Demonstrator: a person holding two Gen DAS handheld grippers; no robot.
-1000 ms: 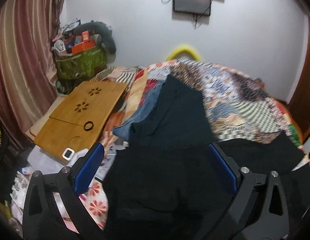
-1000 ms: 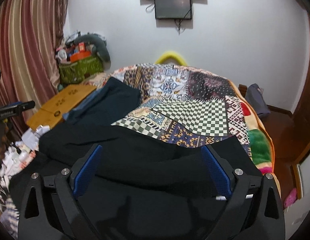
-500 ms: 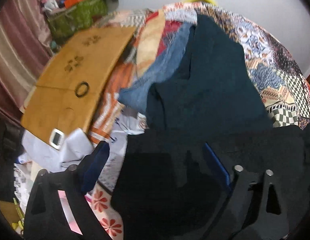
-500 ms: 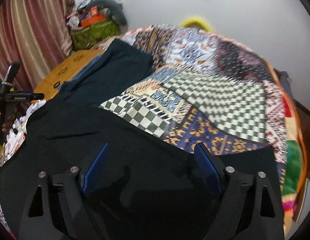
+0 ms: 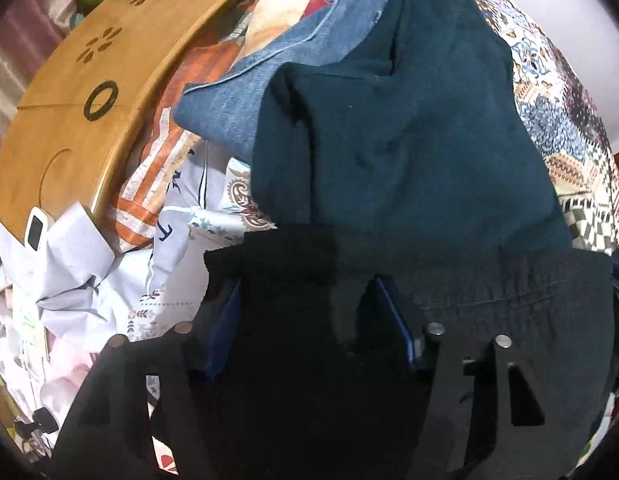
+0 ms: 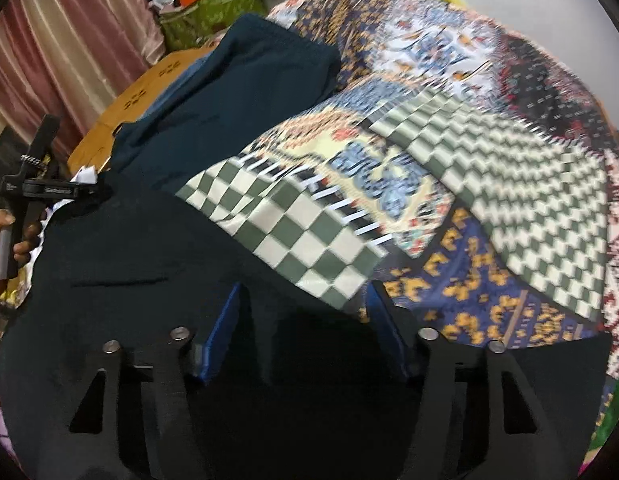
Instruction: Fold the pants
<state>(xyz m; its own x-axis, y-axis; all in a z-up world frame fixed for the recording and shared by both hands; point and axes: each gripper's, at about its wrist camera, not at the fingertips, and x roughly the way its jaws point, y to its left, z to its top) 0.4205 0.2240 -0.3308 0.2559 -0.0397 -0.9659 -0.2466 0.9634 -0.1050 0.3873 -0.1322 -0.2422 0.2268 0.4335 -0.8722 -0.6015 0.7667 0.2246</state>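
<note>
A home bedroom is shown. A bed is covered by a quilt [image 6: 449, 168]. Curtains [image 6: 69, 52] are hung alongside.

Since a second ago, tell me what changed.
Both claws tipped down toward the bed and narrowed: the left claw and right claw are closing around the black pants. The teal pants and jeans stayed put.

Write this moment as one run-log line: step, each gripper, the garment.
step: grasp edge | left gripper: fingers around black pants edge | right gripper: open over pants | pants: on patchwork quilt
</note>
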